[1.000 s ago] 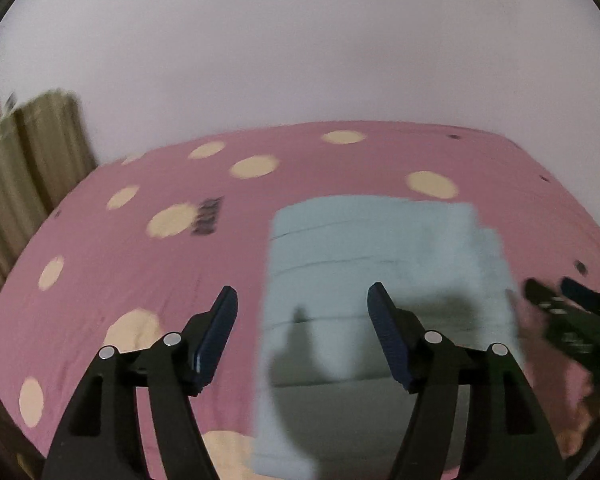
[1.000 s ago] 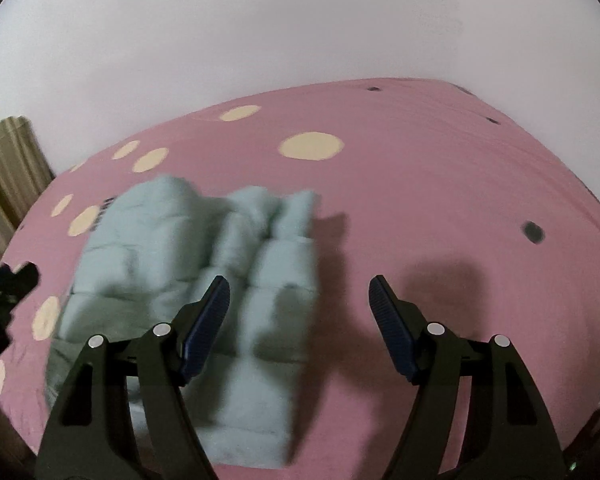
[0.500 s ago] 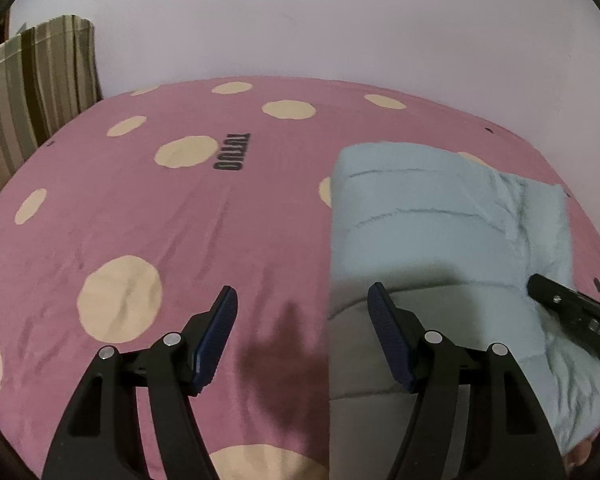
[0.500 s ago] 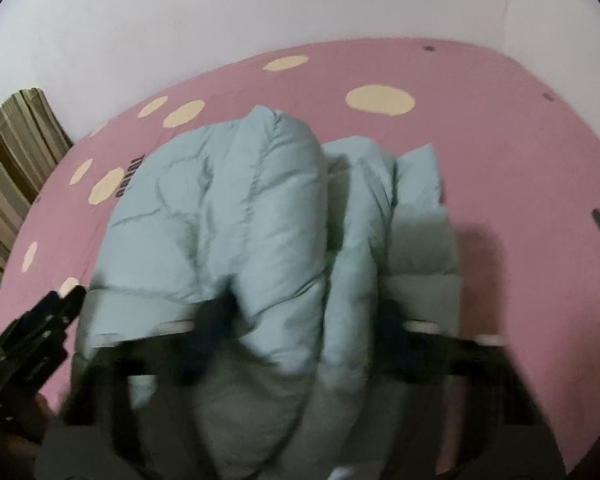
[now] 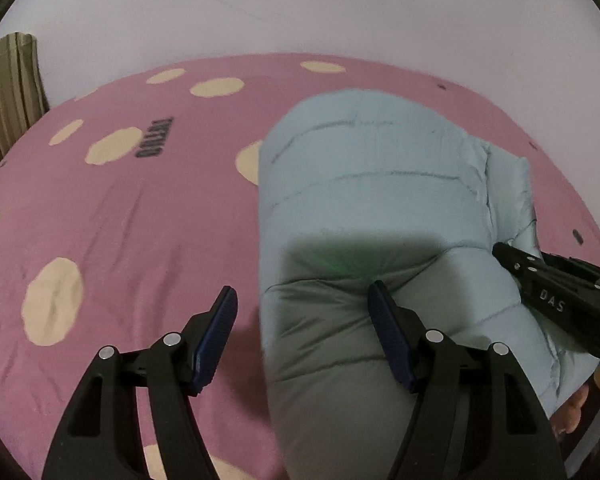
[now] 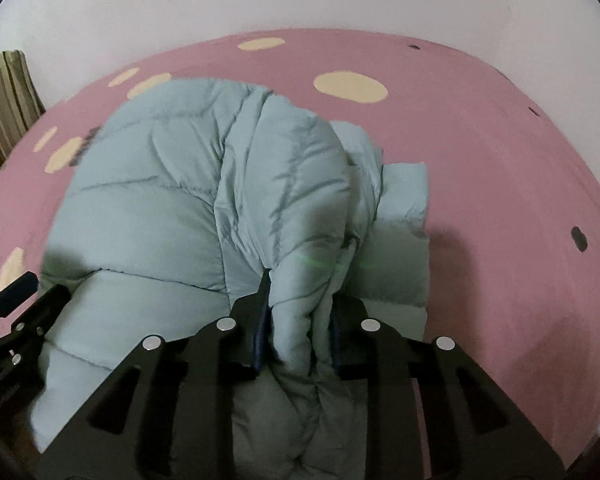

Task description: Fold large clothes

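A pink bedspread (image 6: 480, 152) dotted with cream spots is covering the whole working surface, and the pale blue puffer jacket (image 6: 188, 184) is lying on it as a bulky, already doubled-over bundle, most likely because a soft, wide surface is giving a large garment room to be folded. A striped curtain (image 5: 12, 92) is hanging well beyond the jacket's left side, past the bedspread's edge. The jacket is looking thick and quilted, with stitched channels running across its puffed panels and its near end sitting in shadow. The right gripper (image 6: 298, 332) is clenching a gathered ridge of the jacket's near edge, the padding bulging up between its closed blue pads; this hold seems meant to carry that edge for the next fold. The left gripper (image 5: 300, 336) is hovering at the jacket's left border with its fingers spread wide and grasping nothing, one blue pad (image 5: 388, 336) sitting against or just over the padded fabric, the other over bare bedspread, probably readying to take hold there.
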Demonstrator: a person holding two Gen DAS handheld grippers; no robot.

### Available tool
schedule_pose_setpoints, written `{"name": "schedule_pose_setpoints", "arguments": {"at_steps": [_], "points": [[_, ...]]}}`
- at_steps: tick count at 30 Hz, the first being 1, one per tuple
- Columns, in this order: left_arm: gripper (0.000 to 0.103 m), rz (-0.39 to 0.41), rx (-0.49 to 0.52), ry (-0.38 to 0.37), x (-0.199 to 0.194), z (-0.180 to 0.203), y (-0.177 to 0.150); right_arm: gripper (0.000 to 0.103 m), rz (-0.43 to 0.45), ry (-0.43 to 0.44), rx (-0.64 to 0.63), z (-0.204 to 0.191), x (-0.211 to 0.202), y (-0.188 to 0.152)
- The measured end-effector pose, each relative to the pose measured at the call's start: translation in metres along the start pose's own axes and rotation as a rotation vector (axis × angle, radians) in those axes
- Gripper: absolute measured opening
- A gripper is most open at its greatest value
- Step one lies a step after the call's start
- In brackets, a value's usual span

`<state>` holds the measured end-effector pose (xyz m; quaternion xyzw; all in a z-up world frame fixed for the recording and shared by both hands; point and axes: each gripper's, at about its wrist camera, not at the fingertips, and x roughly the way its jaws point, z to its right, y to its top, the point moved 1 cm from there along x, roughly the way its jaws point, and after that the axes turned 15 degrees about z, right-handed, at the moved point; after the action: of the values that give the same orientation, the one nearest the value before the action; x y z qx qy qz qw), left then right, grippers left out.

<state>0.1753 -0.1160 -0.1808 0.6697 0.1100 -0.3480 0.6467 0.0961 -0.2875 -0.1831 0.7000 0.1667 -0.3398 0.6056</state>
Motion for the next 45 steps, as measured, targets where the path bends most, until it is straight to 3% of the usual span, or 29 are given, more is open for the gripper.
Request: {"name": "schedule_pose_setpoints", "arguments": {"at_steps": [5,25,35,41,45], "points": [[0.069,-0.050,-0.003,-0.015,0.021,0.000,-0.008,0.024,-0.030,0.007,0.010,0.005,0.014,-0.010],[0.071,-0.030,0.018,0.002,0.028,0.000,-0.016,0.025,0.009,-0.026,-0.003,0.000,0.014,-0.017],[0.070,-0.011,0.031,0.005,0.014,0.001,-0.010,0.037,0.049,-0.035,0.013,0.006,-0.023,-0.006],[0.070,0.023,-0.012,-0.006,-0.016,-0.003,-0.002,0.038,0.134,-0.004,-0.004,0.002,-0.071,-0.002],[0.070,0.019,-0.002,-0.014,-0.021,0.001,-0.006,0.038,0.121,0.040,-0.038,-0.007,-0.081,-0.013]]}}
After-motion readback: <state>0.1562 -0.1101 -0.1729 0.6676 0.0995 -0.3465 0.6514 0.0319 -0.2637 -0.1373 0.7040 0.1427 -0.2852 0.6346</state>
